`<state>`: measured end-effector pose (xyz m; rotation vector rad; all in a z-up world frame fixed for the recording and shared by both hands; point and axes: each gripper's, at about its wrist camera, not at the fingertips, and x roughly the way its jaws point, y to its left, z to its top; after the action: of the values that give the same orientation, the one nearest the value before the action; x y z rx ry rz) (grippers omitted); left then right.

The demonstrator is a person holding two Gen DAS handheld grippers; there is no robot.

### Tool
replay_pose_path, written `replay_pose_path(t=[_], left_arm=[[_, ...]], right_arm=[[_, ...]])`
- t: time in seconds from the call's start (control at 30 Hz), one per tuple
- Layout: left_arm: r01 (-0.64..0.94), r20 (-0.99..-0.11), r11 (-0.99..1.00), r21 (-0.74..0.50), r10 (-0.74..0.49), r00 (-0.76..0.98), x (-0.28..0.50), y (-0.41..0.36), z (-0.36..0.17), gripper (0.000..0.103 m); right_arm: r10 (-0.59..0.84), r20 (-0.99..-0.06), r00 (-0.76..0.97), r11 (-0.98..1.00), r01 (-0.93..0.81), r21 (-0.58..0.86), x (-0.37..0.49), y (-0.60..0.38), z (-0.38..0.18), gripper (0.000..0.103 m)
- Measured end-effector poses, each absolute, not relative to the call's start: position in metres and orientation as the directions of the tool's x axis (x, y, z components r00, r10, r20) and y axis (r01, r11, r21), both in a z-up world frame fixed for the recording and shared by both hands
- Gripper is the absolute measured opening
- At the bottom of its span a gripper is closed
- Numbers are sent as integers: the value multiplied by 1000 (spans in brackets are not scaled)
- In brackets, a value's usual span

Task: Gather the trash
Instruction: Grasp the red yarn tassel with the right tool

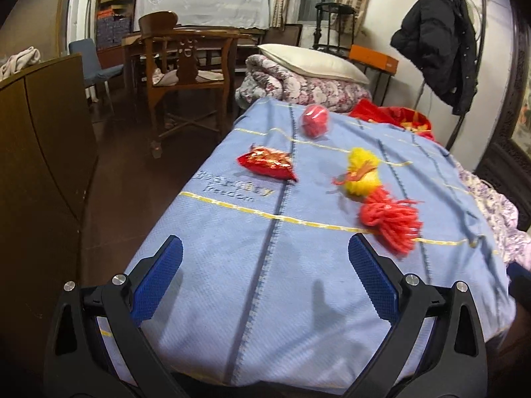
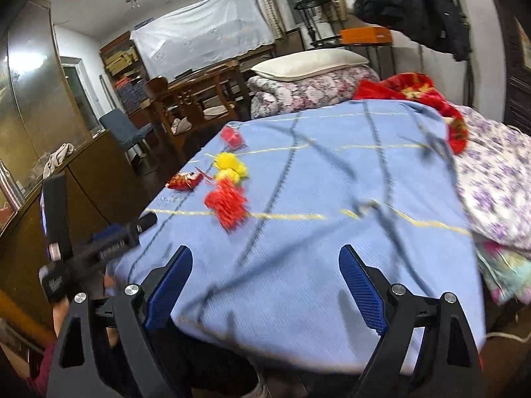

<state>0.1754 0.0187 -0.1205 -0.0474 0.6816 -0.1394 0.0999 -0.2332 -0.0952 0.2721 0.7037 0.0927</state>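
Several bits of trash lie on a blue blanket (image 1: 232, 265) on a bed. A shiny red foil wrapper (image 1: 267, 165) lies mid-left, a red ball-like item in clear wrap (image 1: 314, 121) farther back, a yellow yarn tuft (image 1: 361, 174) and a red yarn tuft (image 1: 391, 220) to the right. My left gripper (image 1: 265, 265) is open and empty above the blanket's near end, short of them all. My right gripper (image 2: 265, 275) is open and empty over the blanket (image 2: 332, 182). In its view the red tuft (image 2: 227, 204), yellow tuft (image 2: 230, 165), wrapper (image 2: 182, 180) and red item (image 2: 232, 136) lie ahead left.
A brown cabinet (image 1: 43, 139) stands left of the bed, wooden chairs (image 1: 186, 69) beyond. A pillow (image 1: 312, 61) on a folded floral quilt (image 1: 298, 86) lies at the bed's far end. A red cloth (image 1: 398, 116) and floral bedding (image 2: 491, 172) lie right. The left gripper's body (image 2: 99, 248) shows in the right view.
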Motion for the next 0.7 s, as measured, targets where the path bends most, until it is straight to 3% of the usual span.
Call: replay_pose_path(t=[0.3, 0.6, 0.7], left_arm=[[77, -633, 992, -99, -123, 764, 186, 34, -131, 96], [98, -631, 993, -68, -119, 766, 184, 25, -131, 96], [100, -634, 992, -73, -123, 763, 184, 23, -131, 96]], right_arm=[[194, -639, 744, 975, -72, 212, 176, -189, -101, 88], [187, -674, 715, 979, -80, 188, 201, -177, -117, 88], [183, -684, 706, 980, -73, 188, 204, -177, -123, 84]])
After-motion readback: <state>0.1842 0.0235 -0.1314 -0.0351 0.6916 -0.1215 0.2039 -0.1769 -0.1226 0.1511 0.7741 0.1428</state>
